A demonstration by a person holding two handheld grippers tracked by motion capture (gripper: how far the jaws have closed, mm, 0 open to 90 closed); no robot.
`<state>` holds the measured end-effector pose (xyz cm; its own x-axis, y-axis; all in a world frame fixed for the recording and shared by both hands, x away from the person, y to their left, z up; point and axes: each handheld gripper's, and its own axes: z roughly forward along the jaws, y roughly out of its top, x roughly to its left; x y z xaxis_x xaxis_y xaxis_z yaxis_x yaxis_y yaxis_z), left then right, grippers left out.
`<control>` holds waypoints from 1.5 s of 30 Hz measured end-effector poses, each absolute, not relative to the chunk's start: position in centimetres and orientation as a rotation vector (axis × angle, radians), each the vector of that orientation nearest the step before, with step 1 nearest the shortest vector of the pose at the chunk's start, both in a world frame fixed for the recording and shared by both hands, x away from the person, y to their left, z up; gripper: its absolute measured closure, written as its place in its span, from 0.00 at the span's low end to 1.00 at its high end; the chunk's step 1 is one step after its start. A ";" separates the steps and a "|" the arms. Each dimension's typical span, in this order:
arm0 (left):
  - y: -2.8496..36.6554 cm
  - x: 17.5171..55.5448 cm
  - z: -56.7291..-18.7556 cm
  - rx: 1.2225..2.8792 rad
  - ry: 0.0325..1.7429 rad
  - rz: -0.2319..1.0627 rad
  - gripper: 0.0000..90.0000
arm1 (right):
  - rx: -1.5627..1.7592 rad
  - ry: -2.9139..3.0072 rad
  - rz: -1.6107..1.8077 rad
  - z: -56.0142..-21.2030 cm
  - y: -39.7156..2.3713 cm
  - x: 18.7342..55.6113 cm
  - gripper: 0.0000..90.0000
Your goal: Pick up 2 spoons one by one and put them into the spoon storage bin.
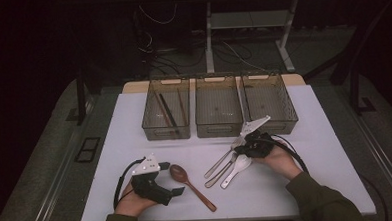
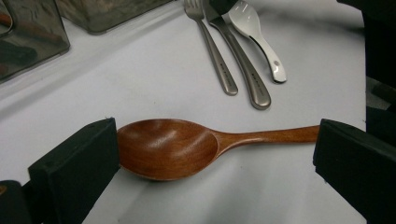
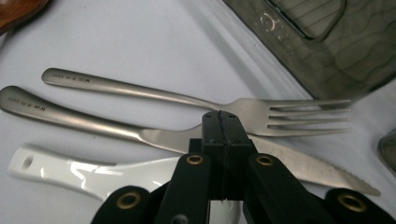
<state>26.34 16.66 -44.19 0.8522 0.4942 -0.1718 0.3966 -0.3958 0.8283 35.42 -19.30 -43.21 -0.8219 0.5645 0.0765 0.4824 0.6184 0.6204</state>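
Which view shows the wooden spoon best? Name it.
The left gripper view: the wooden spoon lies whole and close between open jaws. The high view shows it small; the right gripper view catches just a corner.

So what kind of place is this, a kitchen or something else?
Probably a lab or workshop set up for recording, not a kitchen. A white table stands in a dark room, loose cables run across the floor behind it beside a desk frame, and three clear bins sit lined up for sorting cutlery.

A lab or test room is suggested: a white-covered surface (image 1: 138, 198) is set on grey carpet (image 1: 50, 147), with loose cables (image 1: 156, 52) and a desk frame (image 1: 250, 23) behind.
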 end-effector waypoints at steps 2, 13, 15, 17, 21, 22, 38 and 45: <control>16.7 26.3 -44.1 2.031 0.653 0.126 0.00 | 0.883 2.723 0.983 -43.2 -19.5 35.3 1.00; 16.6 26.3 -44.1 2.030 0.654 0.124 0.00 | 0.883 2.766 0.958 -43.1 -20.2 34.7 1.00; 16.7 26.3 -44.1 2.029 0.654 0.123 0.00 | 0.879 2.771 0.955 -43.1 -20.2 34.6 1.00; 16.7 26.3 -44.2 2.030 0.658 0.123 0.00 | 0.879 2.779 0.952 -43.0 -20.3 34.3 1.00; 16.7 26.3 -44.1 2.029 0.659 0.127 0.00 | 0.875 2.784 0.949 -42.9 -20.7 33.9 1.00; 16.6 26.3 -44.1 2.029 0.658 0.126 0.00 | 0.875 2.783 0.951 -42.9 -20.9 33.8 1.00; 16.5 26.3 -43.9 2.019 0.670 0.126 0.00 | 0.929 2.726 1.105 -42.0 -24.0 32.2 0.67; 16.4 26.3 -44.0 2.021 0.663 0.125 0.00 | 0.952 2.710 1.122 -42.8 -25.4 30.8 0.54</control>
<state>26.29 16.35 -43.97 0.8465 0.5015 -0.1787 0.4022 -0.3824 0.8319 30.77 -25.43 -42.84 -0.8077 0.5634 0.1737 0.5212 0.5447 0.6570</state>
